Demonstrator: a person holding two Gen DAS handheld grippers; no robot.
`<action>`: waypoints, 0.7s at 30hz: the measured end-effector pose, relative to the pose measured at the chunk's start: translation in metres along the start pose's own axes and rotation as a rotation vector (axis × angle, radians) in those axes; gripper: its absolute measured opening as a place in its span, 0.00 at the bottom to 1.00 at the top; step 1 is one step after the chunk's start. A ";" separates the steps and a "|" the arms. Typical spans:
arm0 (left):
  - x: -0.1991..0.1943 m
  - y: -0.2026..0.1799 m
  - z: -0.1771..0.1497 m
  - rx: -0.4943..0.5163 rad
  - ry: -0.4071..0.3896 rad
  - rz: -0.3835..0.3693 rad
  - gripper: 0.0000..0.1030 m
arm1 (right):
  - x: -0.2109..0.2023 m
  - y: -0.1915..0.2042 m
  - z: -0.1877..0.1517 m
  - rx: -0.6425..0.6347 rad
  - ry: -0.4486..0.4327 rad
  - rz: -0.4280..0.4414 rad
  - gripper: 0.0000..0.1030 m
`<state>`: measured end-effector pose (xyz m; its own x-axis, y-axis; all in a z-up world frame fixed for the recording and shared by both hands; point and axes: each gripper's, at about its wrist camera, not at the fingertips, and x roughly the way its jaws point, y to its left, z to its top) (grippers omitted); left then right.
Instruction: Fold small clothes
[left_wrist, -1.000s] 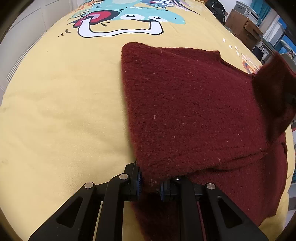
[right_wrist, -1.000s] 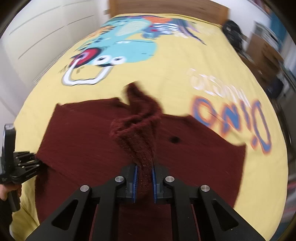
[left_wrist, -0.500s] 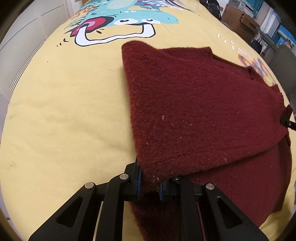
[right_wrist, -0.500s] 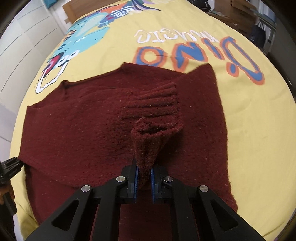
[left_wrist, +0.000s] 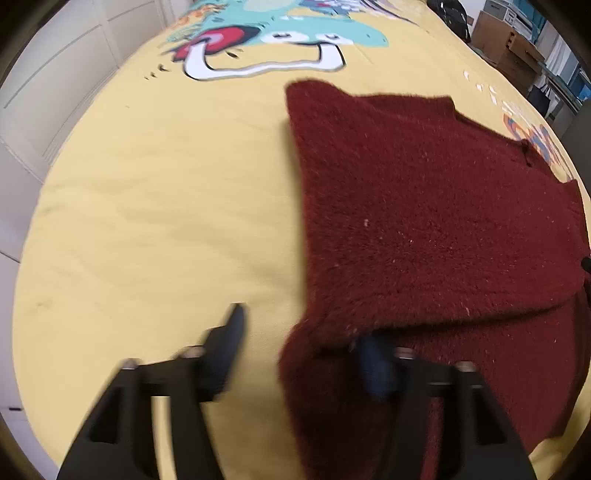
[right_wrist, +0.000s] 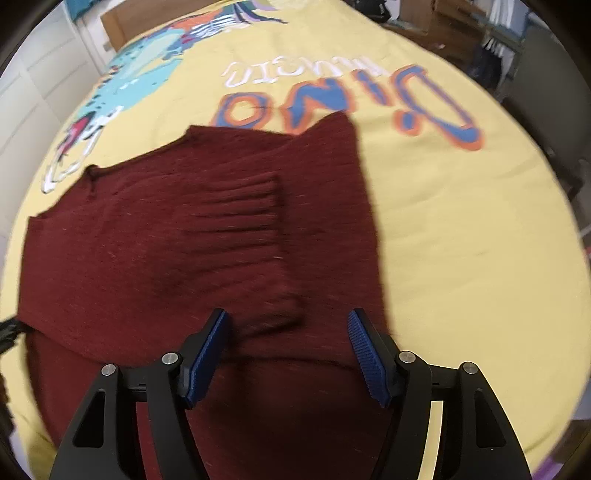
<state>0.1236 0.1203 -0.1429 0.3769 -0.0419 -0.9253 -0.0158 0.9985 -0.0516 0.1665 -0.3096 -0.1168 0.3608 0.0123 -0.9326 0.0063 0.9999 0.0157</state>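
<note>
A dark red knitted sweater (left_wrist: 424, 221) lies on the yellow bedspread (left_wrist: 147, 221), partly folded, its upper layer laid over the lower one. My left gripper (left_wrist: 306, 332) is open at the sweater's near left corner; its right finger is partly under the fabric edge. In the right wrist view the sweater (right_wrist: 147, 240) has a ribbed sleeve cuff (right_wrist: 251, 221) laid across its body. My right gripper (right_wrist: 288, 332) is open just above the sleeve end, holding nothing.
The bedspread has a cartoon dinosaur print (left_wrist: 277, 40) and "DINO" lettering (right_wrist: 351, 99). Cardboard boxes (left_wrist: 506, 44) and clutter stand beyond the bed's far right side. White panelled wall (left_wrist: 44, 92) runs along the left.
Both grippers have opened and let go of the sweater. The right one laid the sleeve flat across the body; the folded layer now rests on the bed.
</note>
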 end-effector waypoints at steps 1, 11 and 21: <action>-0.006 0.003 -0.002 -0.005 -0.006 0.000 0.75 | -0.005 -0.001 0.000 -0.008 -0.005 0.005 0.77; -0.052 -0.031 0.011 0.022 -0.117 -0.089 0.99 | -0.057 0.042 0.010 -0.143 -0.132 0.047 0.86; -0.009 -0.114 0.043 0.038 -0.075 -0.116 0.99 | -0.014 0.120 0.006 -0.276 -0.129 0.067 0.86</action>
<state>0.1615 0.0085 -0.1125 0.4421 -0.1559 -0.8833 0.0667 0.9878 -0.1409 0.1677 -0.1902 -0.1000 0.4670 0.0943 -0.8792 -0.2683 0.9625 -0.0393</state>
